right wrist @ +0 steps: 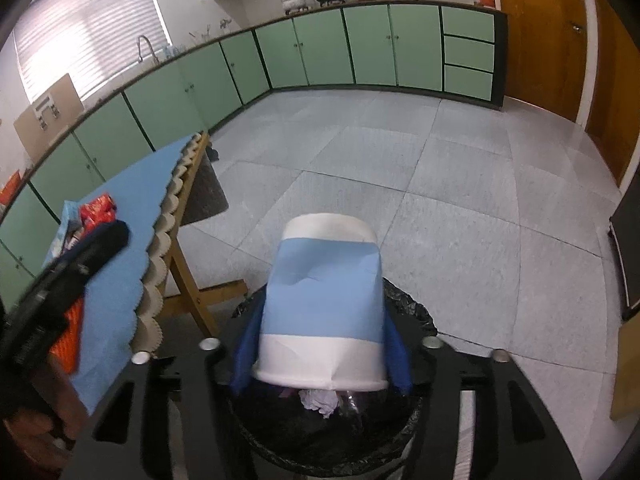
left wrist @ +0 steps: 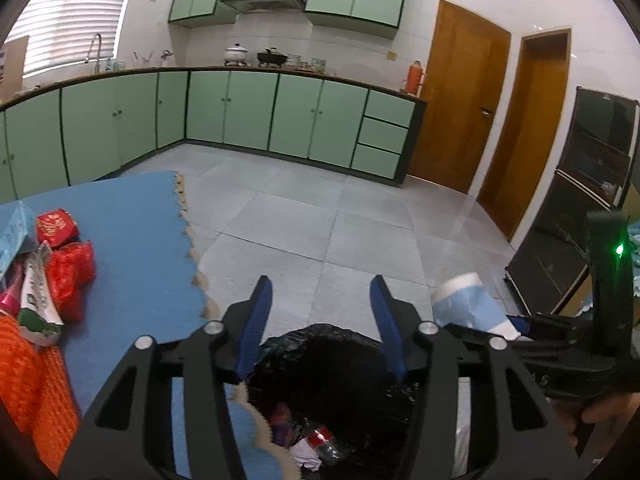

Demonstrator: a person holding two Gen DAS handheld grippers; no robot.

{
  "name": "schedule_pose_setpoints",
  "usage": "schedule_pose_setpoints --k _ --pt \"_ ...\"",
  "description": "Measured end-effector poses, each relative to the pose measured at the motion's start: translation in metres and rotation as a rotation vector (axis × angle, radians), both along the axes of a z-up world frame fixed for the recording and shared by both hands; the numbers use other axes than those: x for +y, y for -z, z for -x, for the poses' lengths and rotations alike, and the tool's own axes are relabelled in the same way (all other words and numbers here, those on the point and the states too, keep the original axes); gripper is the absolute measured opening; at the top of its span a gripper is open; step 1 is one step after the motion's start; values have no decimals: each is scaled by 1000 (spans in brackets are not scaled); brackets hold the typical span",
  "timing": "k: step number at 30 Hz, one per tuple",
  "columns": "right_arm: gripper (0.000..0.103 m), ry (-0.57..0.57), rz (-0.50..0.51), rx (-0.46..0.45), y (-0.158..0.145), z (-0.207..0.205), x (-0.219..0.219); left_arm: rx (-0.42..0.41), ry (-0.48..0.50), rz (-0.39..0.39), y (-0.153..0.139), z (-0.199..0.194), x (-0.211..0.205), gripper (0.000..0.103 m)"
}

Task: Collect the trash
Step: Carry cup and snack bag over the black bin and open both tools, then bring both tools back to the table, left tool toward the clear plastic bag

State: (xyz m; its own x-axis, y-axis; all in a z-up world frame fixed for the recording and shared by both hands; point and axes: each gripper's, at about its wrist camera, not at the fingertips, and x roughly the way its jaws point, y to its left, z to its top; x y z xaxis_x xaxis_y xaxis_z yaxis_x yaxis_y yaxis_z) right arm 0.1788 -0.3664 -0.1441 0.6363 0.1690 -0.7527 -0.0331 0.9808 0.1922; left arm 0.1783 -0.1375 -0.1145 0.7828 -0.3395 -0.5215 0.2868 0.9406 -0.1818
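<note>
Blue-covered table (left wrist: 132, 216), red wrappers (left wrist: 66, 264), orange cloth (left wrist: 28, 376)

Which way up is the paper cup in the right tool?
Upside down. The paper cup is clamped in the right tool, its rolled rim lowest, above the black-lined trash bin.

Both views are aimed forward and downward from close above the lined bin (left wrist: 332, 364) (right wrist: 412, 312); green cabinets (left wrist: 248, 108) (right wrist: 320, 48) are shared across each frame's top.
</note>
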Motion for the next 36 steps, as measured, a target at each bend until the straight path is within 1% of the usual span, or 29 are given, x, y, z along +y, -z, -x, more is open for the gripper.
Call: schedule_pose_setpoints --k 3,5,7,9,11,13,16,21,23,24,26,27,29,31,35,36 --pt "63 4 5 11 3 -1 3 2 -29 -4 -2 2 11 57" --pt "67 10 4 8 1 -1 4 1 -44 -7 -5 3 18 61" --pt "75 14 7 -1 -3 1 4 -6 -63 -12 -8 5 26 64" --pt "78 14 17 -15 -7 2 7 -16 -84 -18 -13 8 36 67" --pt "82 4 20 -33 -14 4 13 -25 -105 -26 -19 11 46 70" --pt "90 -7 17 -57 -20 7 20 -39 -132 -40 -26 16 59 72" --pt "97 -29 9 -103 -33 10 36 -59 -193 -66 -35 28 84 79" --pt "97 -98 -27 -141 -44 10 77 -62 -320 -110 -46 51 140 84" --pt "97 -137 -49 -153 -46 11 97 -60 -395 -145 -46 66 168 85" --pt "97 -156 -55 -158 -46 12 106 -57 -419 -157 -46 69 176 85" --pt "97 -197 -54 -167 -46 13 126 -31 -490 -193 -41 77 201 85" --pt "97 -224 -51 -175 -46 14 137 -11 -515 -192 -38 80 213 85" --pt "97 -265 -50 -191 -47 16 158 6 -544 -177 -34 84 232 85" --pt "97 -299 -61 -198 -46 16 174 22 -564 -176 -31 84 242 83" --pt "96 -340 -67 -194 -44 16 198 28 -553 -174 -30 76 250 83" --pt "95 -345 -70 -192 -43 16 202 32 -551 -178 -29 74 251 81"
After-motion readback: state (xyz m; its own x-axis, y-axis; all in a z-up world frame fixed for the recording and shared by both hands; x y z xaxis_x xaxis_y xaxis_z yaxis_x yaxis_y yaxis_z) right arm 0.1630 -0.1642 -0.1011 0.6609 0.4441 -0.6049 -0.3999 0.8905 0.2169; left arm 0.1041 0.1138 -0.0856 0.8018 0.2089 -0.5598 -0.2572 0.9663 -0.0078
